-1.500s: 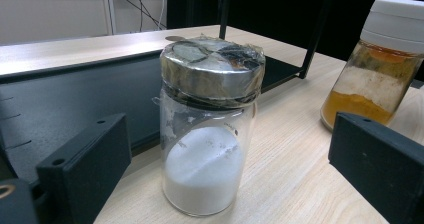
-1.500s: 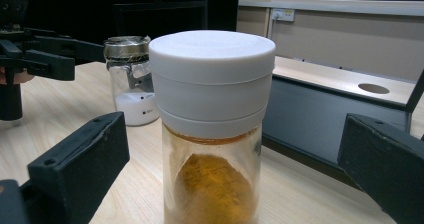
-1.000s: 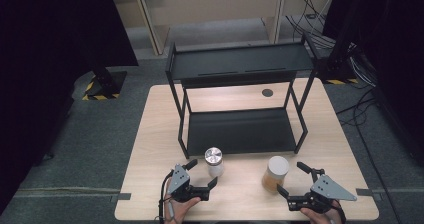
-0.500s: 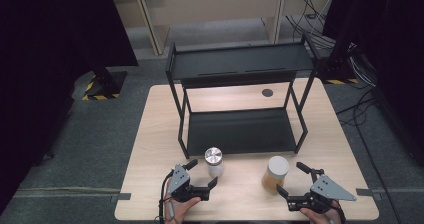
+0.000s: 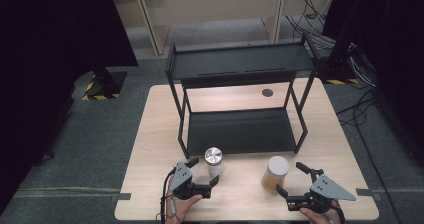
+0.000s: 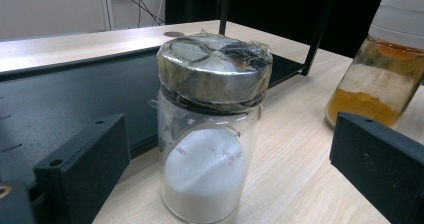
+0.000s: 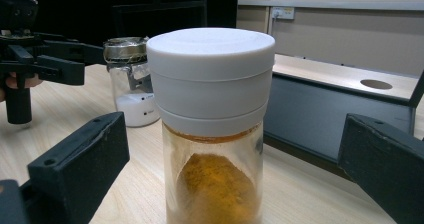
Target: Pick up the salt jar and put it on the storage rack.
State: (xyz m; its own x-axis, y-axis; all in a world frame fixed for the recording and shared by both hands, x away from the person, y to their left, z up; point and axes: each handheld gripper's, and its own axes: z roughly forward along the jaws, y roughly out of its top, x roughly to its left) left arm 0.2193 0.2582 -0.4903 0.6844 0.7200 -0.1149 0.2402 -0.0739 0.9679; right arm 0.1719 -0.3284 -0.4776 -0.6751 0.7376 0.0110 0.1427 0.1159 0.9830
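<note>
On the pale wooden table [image 5: 150,134], before a black rack [image 5: 240,129] on grey floor, we hold the left gripper [image 5: 202,176] agape around the silver-lidded jar [image 5: 214,161] and the right gripper [image 5: 292,181] agape at the white-lidded jar [image 5: 276,174].

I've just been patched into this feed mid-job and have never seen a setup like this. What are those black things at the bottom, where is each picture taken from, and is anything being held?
There is no robot here: a person holds a hand tool with two black jaws in each hand. The high view looks down from above the person's side of the light wooden table. In it, the left gripper and the right gripper come in from the bottom edge. The other two pictures come from a camera riding on each gripper, looking out between its jaws.

On the table stand a black two-tier metal shelf rack, a glass jar of white powder with a silver lid and a glass jar of orange powder with a white lid. Each jar stands between one gripper's open jaws, the white one at the left, the orange one at the right. Nothing is gripped yet.
</note>
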